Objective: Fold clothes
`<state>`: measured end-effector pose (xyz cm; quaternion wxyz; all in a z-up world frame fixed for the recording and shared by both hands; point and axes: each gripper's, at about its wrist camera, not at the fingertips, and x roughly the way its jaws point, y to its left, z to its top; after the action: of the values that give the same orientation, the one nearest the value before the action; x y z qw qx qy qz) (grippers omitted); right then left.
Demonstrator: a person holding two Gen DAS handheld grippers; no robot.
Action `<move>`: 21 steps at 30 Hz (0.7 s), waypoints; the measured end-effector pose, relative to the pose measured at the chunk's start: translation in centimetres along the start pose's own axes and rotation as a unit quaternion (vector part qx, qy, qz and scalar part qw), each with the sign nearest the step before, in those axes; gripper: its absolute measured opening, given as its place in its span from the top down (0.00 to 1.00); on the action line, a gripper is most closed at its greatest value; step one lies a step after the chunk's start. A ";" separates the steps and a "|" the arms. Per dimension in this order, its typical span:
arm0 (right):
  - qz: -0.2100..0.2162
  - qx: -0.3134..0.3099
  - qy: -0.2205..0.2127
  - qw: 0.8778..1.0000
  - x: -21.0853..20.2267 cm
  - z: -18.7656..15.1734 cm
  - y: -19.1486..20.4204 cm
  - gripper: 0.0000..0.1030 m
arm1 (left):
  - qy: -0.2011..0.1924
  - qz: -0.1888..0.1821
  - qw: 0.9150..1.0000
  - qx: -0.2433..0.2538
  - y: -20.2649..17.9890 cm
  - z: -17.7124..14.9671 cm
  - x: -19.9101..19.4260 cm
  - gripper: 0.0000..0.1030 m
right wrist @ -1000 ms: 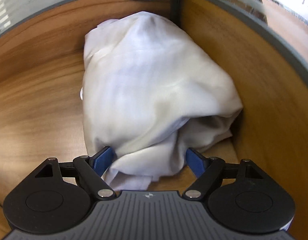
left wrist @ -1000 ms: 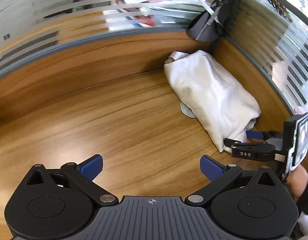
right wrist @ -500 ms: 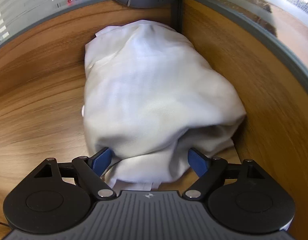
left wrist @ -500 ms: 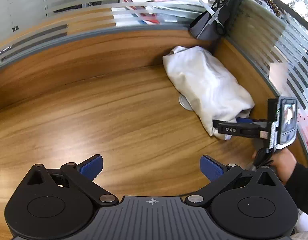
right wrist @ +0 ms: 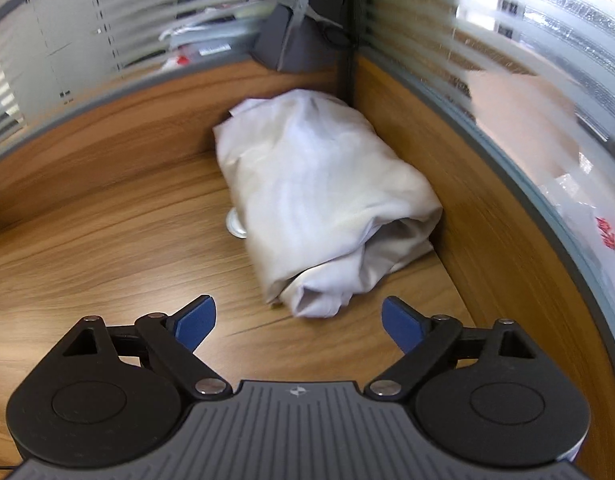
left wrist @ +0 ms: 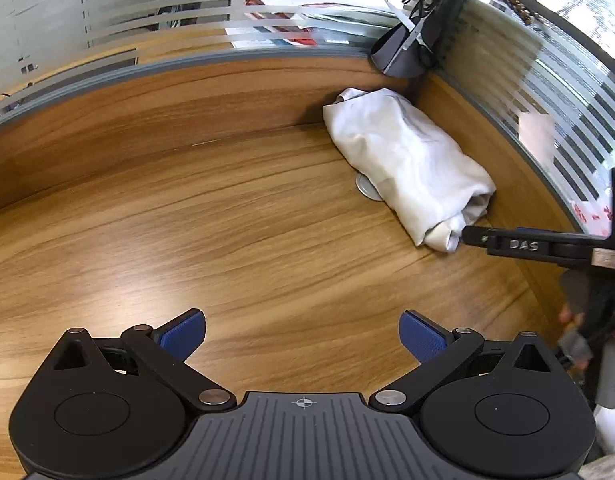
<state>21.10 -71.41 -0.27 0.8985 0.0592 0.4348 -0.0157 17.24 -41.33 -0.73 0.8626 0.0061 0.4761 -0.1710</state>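
A white garment (left wrist: 407, 164) lies bundled in the far right corner of the wooden desk (left wrist: 211, 232), against the wooden partition. It also shows in the right wrist view (right wrist: 319, 208), just ahead of my right gripper (right wrist: 297, 326), which is open and empty, a short way off the bundle's near end. My left gripper (left wrist: 303, 338) is open and empty over bare desk, well to the left of the garment. The right gripper's finger (left wrist: 519, 242) shows in the left wrist view beside the bundle's near end.
A round metal disc (left wrist: 367, 188) sits in the desk, half under the garment's left edge. A dark grey pouch (left wrist: 403, 52) hangs in the corner above the bundle. Frosted glass partitions (right wrist: 519, 92) wall in the desk at the back and right.
My right gripper has pulled back from the garment; its fingers, earlier on either side of the bundle's near end, now stand apart from it. The left gripper has drawn back slightly, still open.
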 end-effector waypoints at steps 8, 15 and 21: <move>-0.020 -0.003 -0.019 1.000 -5.6 -3.3 5.6 0.04 | 0.002 -0.011 1.000 0.020 3.2 -2.7 -2.5 0.00; -0.042 0.018 -0.022 0.999 -9.1 -6.9 11.5 0.01 | -0.005 -0.015 0.997 0.076 6.7 -5.6 -5.8 0.00; -0.055 0.026 -0.034 0.998 -11.4 -10.2 17.4 0.01 | -0.003 -0.032 0.993 0.110 10.8 -7.9 -7.9 0.00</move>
<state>7.43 -53.22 3.98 0.9085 0.0580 0.4063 -0.0784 10.16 -27.50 -0.26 0.8523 0.0855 0.4517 -0.2495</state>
